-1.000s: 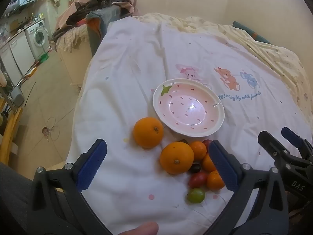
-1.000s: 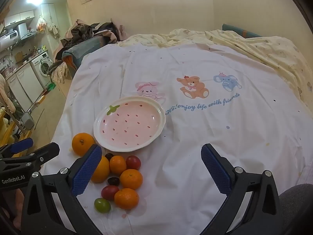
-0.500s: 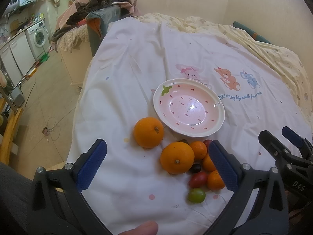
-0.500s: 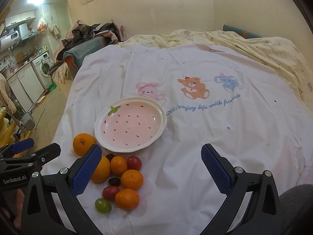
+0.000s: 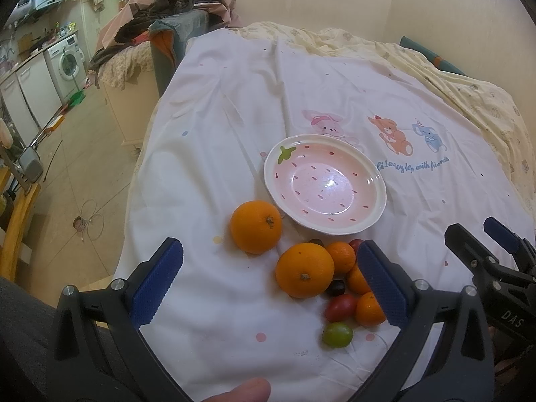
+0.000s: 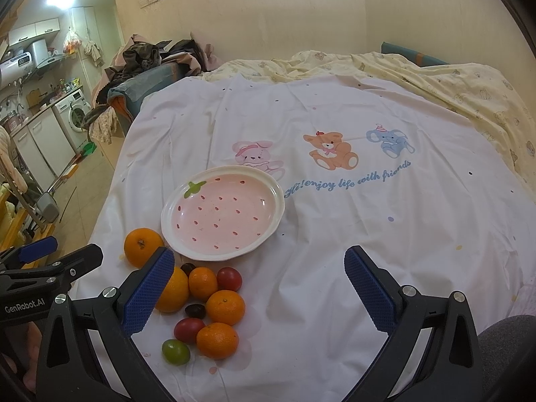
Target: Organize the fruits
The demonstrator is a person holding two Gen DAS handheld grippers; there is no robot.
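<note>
The left gripper (image 5: 268,281) is spread wide and grips nothing; its blue pads (image 5: 157,284) hang above the white sheet (image 5: 207,140), with the large oranges between them in its own view. The right gripper (image 6: 259,291) is likewise released and empty, over bare sheet to the right of the fruit.

The strawberry-pattern dish (image 6: 222,216) rests on the sheet just below the printed rabbit (image 6: 256,157), with no fruit in it.

Fruit positions (left wrist view):
- One large orange (image 5: 256,227) lies apart, near the dish's near-left rim.
- A second large orange (image 5: 305,269) touches the cluster.
- Three small tangerines (image 5: 341,256), (image 5: 358,279), (image 5: 368,309) lie to its right.
- A dark grape-sized fruit (image 5: 336,288), a red cherry tomato (image 5: 340,307) and a green cherry tomato (image 5: 337,335) sit at the near side of the cluster.
- Another red tomato (image 6: 229,278) lies beside the dish rim

A washing machine (image 5: 68,63) stands in the background
</note>
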